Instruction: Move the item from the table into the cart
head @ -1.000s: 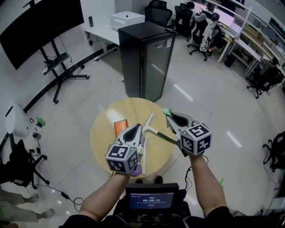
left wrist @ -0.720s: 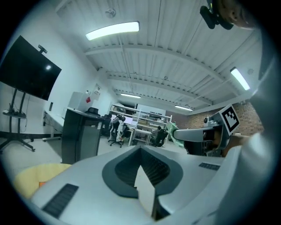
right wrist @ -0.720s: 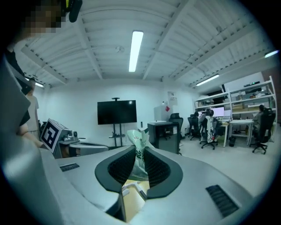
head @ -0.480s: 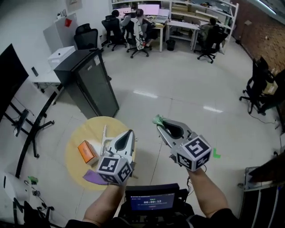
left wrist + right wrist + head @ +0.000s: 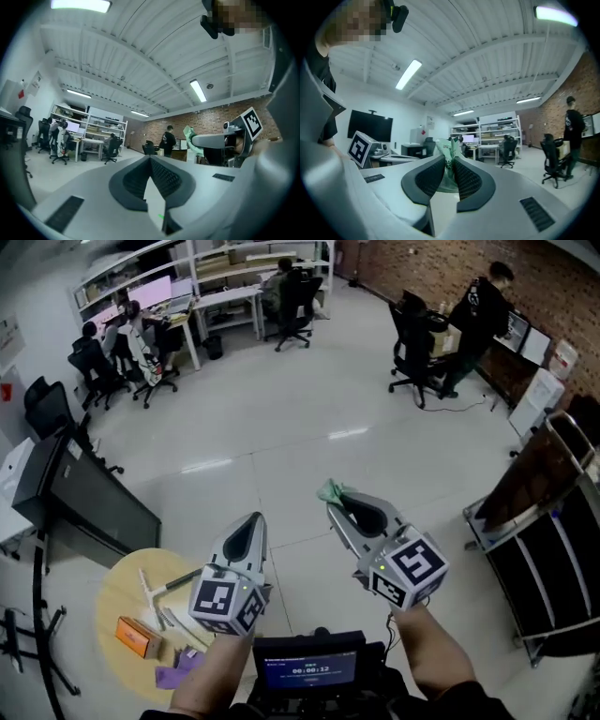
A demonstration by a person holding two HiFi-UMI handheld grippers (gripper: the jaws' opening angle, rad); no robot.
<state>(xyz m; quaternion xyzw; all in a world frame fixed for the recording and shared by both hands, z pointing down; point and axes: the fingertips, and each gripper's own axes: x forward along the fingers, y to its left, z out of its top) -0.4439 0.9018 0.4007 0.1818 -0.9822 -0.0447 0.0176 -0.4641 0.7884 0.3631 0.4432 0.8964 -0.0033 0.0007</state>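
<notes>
Green packet (image 5: 330, 490) clamped in right tongs (image 5: 337, 507), swung away from desk (image 5: 117, 582) toward cart (image 5: 539, 559); left tongs (image 5: 255, 519) pressed together, empty. Transfer judged half done.

Head view: high above, facing steeply down; left gripper (image 5: 253, 521) and right gripper (image 5: 336, 504) close below, round table (image 5: 117, 592) at lower left.
Left gripper view: level along its own jaws, toward brick wall (image 5: 215, 117).
Right gripper view: level, toward desks (image 5: 487, 146).
Shared: desks, brick wall, standing person (image 5: 483, 306).
</notes>
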